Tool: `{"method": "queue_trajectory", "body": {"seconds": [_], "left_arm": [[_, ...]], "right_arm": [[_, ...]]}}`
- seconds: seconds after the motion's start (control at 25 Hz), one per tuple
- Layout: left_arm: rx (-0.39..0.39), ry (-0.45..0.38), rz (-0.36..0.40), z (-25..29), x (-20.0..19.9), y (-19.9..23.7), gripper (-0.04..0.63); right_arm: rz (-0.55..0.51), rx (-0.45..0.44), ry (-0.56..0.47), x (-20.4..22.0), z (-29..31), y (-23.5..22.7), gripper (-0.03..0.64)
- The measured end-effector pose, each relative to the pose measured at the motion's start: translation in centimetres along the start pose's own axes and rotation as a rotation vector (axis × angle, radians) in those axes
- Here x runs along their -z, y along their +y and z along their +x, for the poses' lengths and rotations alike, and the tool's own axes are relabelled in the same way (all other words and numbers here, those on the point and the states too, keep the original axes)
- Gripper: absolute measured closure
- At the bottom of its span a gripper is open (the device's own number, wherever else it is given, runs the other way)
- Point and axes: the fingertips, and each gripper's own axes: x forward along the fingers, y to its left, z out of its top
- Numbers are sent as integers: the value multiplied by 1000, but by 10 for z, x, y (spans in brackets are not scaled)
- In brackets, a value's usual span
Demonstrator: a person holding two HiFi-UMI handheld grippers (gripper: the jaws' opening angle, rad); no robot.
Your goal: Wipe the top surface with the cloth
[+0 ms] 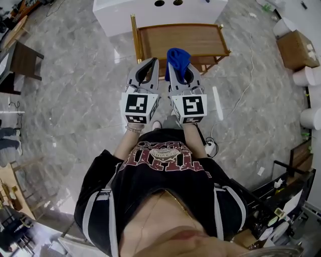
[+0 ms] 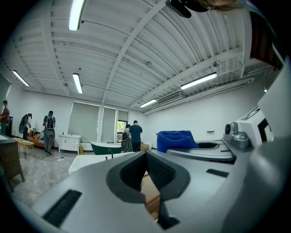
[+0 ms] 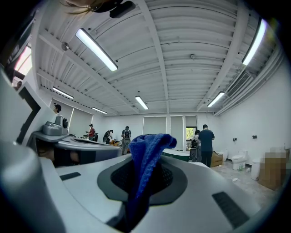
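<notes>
Sticking up from between the jaws of the right gripper [image 3: 146, 175], a deep blue, soft woven cloth [image 3: 152, 145] is seen; the jaws are pressed together on its lower part, and its free upper end is folded over above them. In the head view the same cloth [image 1: 178, 58] is shown over the near edge of a brown wooden table with a gold-coloured metal frame [image 1: 200, 40], whose top is bare wood. Whether the cloth touches the wood cannot be told from this view. The left gripper [image 1: 151, 63] is held just beside the right gripper [image 1: 181, 71], with the two marker cubes almost touching. In the left gripper view the tips of the left gripper [image 2: 145, 154] are met together and nothing is held between them; only the dark hollow behind the tips is left open. Both grippers are held out in front of a person in a black printed shirt [image 1: 165, 175]. A white block with two dark round holes [image 1: 150, 12] is placed behind the table, on a grey marble floor [image 1: 75, 85].
</notes>
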Motion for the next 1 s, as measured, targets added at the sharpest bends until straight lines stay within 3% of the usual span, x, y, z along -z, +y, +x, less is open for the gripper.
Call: {"method": "queue_trajectory", "body": {"seconds": [0.64,1.0], "left_arm": [[-90,-12,-2,100,-18,-9,548],[-173,3,-12,135,-8,-8,548]], "right_arm": [[-13,-123,-18,-8,57,-83,561],[-4,-205,-10,7,79,-113,561]]}}
